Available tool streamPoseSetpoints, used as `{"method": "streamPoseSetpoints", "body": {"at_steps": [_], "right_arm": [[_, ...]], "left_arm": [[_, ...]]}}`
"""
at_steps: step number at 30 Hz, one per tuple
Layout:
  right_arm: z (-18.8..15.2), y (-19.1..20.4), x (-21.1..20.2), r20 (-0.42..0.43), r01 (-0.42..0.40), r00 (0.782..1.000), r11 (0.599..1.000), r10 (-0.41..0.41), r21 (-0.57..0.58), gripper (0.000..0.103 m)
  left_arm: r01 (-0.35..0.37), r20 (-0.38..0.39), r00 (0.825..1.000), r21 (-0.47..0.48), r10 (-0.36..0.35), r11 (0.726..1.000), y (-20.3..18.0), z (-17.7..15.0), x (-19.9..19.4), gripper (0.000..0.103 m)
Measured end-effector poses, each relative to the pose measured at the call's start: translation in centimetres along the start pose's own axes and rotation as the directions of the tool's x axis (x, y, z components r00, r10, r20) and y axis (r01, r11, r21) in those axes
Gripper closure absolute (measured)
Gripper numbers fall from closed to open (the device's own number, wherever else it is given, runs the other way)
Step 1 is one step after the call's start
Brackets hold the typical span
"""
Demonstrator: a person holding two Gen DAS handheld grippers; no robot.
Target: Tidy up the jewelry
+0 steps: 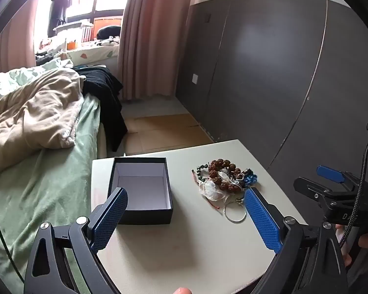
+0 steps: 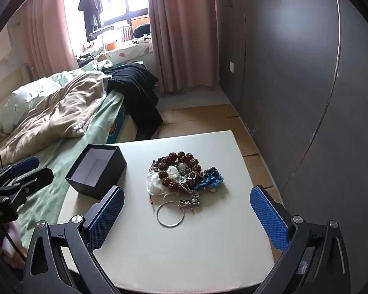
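Observation:
A pile of jewelry (image 2: 181, 176) lies on the white table (image 2: 184, 245): brown bead bracelet (image 2: 179, 159), blue chain (image 2: 211, 180), silver bangle (image 2: 170, 214). The pile also shows in the left wrist view (image 1: 224, 177). An open black box (image 1: 141, 191) with a white, empty inside stands left of the pile; it shows in the right wrist view too (image 2: 95, 171). My left gripper (image 1: 186, 197) is open above the table, between box and pile. My right gripper (image 2: 187, 194) is open, just in front of the pile. Neither holds anything.
A bed (image 1: 36, 159) with green sheet and beige blanket adjoins the table's left side. A dark grey wall (image 1: 269, 73) runs along the right. Wooden floor (image 1: 159, 129) and pink curtains (image 1: 149, 36) lie beyond the table's far edge.

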State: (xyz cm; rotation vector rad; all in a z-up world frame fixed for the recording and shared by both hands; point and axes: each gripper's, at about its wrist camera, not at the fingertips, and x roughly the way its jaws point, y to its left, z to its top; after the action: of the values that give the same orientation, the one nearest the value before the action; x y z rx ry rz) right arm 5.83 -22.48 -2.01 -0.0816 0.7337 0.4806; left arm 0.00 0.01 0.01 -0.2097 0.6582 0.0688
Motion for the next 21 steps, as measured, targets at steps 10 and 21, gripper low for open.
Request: {"method": "streamPoseSetpoints", "body": {"at_steps": [10, 21], "right_arm": [[0.14, -0.19, -0.2, 0.019, 0.005, 1.0, 1.0, -0.005, -0.002, 0.0], [0.29, -0.56, -0.67, 0.023, 0.013, 1.0, 1.0, -0.013, 0.014, 0.0]], "left_arm": [[0.0, 0.032, 0.999, 0.025, -0.001, 1.0, -0.62, 0.59, -0.03, 0.007], [-0.001, 0.058, 0.998, 0.044, -0.001, 0.999, -0.73, 0.22, -0.27, 0.007]]}}
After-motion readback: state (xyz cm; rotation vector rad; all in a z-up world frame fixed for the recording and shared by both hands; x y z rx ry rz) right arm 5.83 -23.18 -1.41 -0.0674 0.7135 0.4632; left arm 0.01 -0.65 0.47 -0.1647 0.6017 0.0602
